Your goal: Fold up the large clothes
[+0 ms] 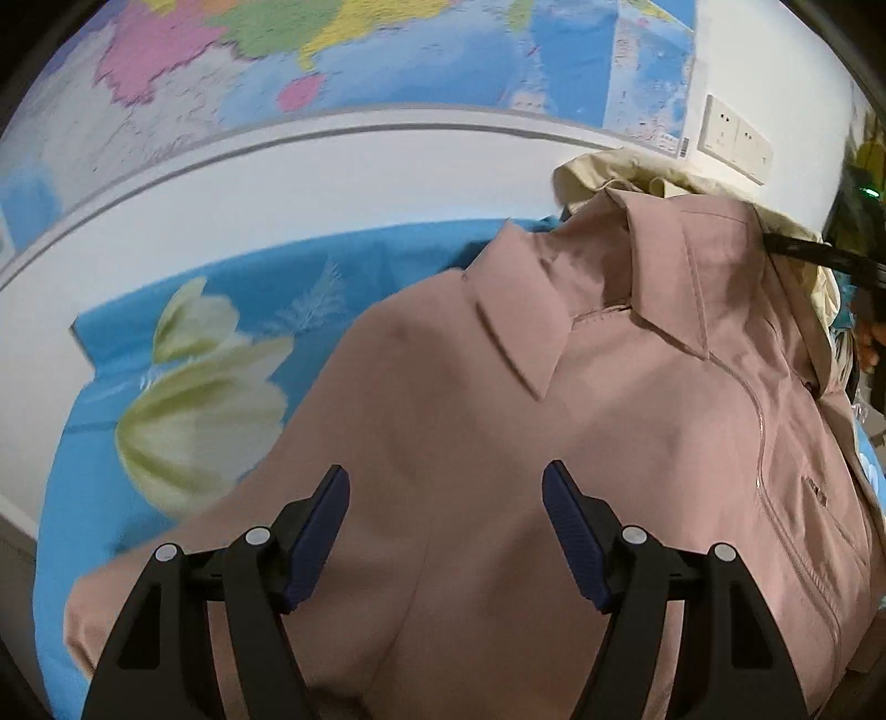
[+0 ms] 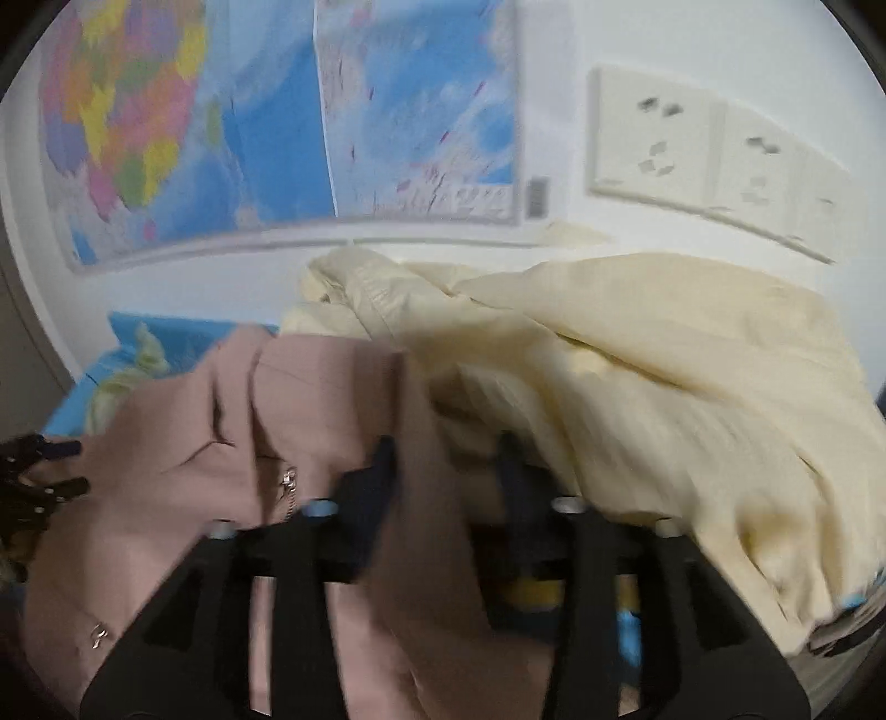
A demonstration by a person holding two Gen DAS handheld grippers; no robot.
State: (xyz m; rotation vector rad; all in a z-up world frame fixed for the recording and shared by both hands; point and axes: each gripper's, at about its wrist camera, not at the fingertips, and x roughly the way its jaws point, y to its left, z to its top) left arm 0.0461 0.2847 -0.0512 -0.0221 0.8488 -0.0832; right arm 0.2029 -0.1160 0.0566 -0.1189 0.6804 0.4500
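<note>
A dusty-pink zip jacket lies collar-up on a blue flowered bed sheet. My left gripper hovers over its shoulder area, open, with nothing pinched between the blue pads. In the right wrist view, which is blurred, my right gripper stands at the pink jacket's right edge. Its fingers are apart and a fold of pink cloth runs up between them without being squeezed. Behind lies a crumpled cream garment, also showing past the collar as a cream garment. Part of the right gripper's black frame pokes in at the right.
A white wall with a coloured map and a row of sockets runs close behind the bed. The sheet's left part is bare of clothes. The left gripper's black frame shows at the left edge.
</note>
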